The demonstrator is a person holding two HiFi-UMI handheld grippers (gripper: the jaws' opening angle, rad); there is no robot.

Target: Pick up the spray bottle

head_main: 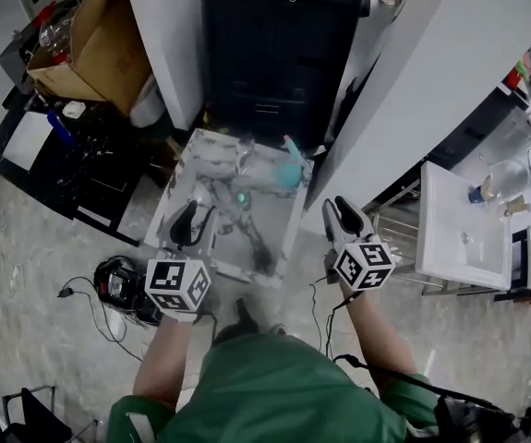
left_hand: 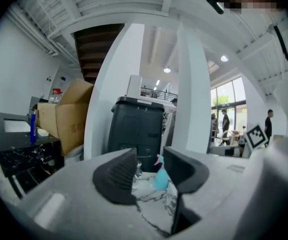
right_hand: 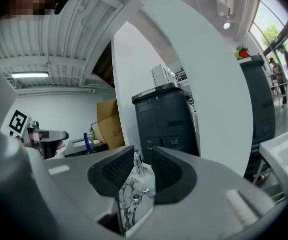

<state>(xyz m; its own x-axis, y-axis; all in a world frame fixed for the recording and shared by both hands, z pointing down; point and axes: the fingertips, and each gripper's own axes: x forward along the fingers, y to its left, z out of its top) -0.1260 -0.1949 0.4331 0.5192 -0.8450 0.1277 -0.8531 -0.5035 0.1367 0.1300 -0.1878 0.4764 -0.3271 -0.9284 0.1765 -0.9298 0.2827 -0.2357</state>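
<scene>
The teal spray bottle [head_main: 288, 172] stands at the far right corner of the small marble table [head_main: 184, 178], near the big black bin [head_main: 274, 53]. The left gripper [head_main: 191, 221] is at the near left edge, jaws apart, holding nothing. The right gripper [head_main: 343, 214] is just right of the table, also open and empty
</scene>
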